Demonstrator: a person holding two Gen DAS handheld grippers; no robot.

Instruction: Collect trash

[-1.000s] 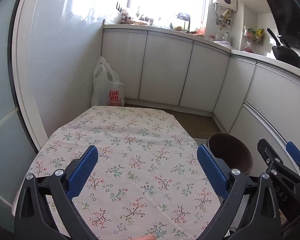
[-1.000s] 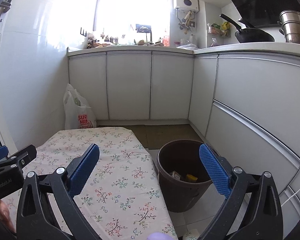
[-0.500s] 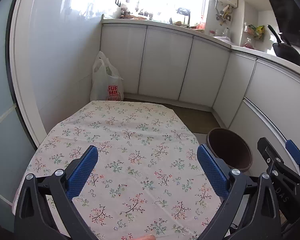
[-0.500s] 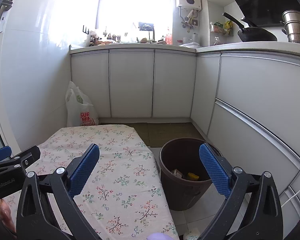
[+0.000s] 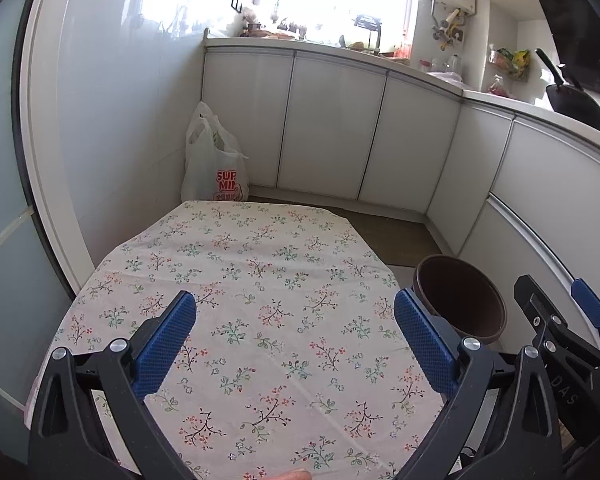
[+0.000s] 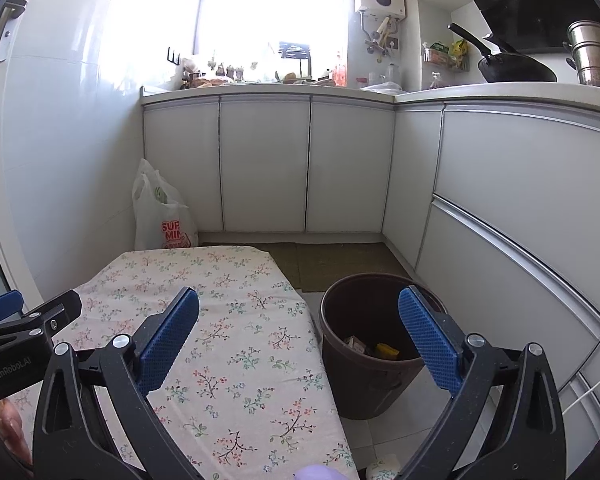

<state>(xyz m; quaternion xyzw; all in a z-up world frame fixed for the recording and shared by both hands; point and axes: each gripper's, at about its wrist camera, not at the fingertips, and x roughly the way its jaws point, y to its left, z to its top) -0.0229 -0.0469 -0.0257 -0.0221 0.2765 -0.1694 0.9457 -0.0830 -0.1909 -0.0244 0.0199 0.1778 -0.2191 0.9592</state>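
Observation:
A dark brown trash bin [image 6: 374, 340] stands on the floor to the right of a table with a floral cloth [image 6: 220, 320]. Several pieces of trash lie inside the bin [image 6: 374, 348]. The bin also shows in the left wrist view [image 5: 460, 300]. My left gripper [image 5: 296, 336] is open and empty above the floral cloth [image 5: 260, 280]. My right gripper [image 6: 300, 332] is open and empty, straddling the table's right edge and the bin. No loose trash shows on the cloth.
A white plastic shopping bag [image 5: 214, 168] sits on the floor beyond the table, against the wall. White kitchen cabinets [image 6: 308, 164] run along the back and right. A black pan [image 6: 512, 68] and steel pots [image 6: 594, 56] stand on the counter.
Both views have tilted up and pulled back slightly, so more of the table and the bin's inside shows. Both grippers stay open and empty.

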